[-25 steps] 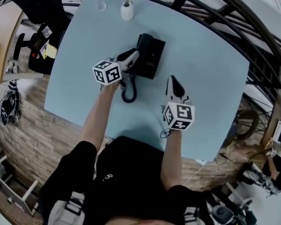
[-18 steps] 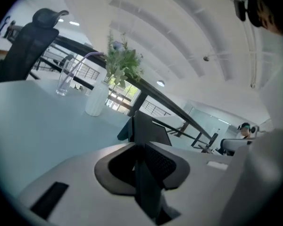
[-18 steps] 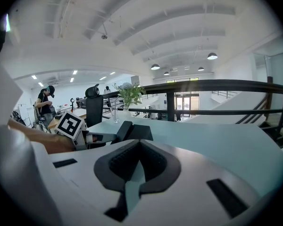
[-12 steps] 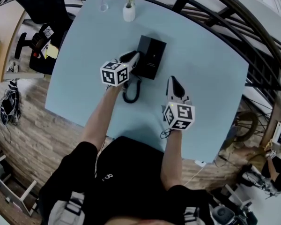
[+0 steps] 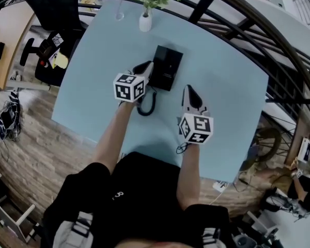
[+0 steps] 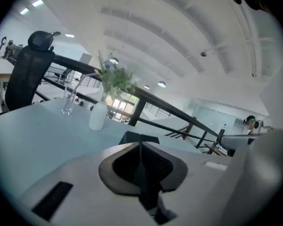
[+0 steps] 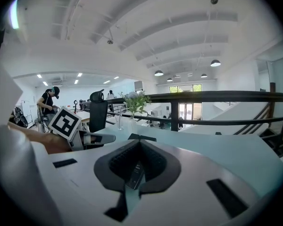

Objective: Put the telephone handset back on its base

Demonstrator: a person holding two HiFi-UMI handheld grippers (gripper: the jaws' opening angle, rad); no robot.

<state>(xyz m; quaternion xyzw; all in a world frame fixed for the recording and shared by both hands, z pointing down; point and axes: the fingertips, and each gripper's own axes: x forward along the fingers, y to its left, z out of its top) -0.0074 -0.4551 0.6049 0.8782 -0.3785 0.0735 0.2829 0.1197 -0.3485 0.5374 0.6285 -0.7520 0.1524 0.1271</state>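
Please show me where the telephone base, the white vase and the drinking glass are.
telephone base (image 5: 169, 66), head view, on its black top.
white vase (image 5: 145, 22), head view, on its body.
drinking glass (image 6: 68, 105), left gripper view, on its lower wall.

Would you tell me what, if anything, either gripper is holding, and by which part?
Nothing is held: the left gripper, beside the telephone, and the right gripper both have jaws together with nothing between.
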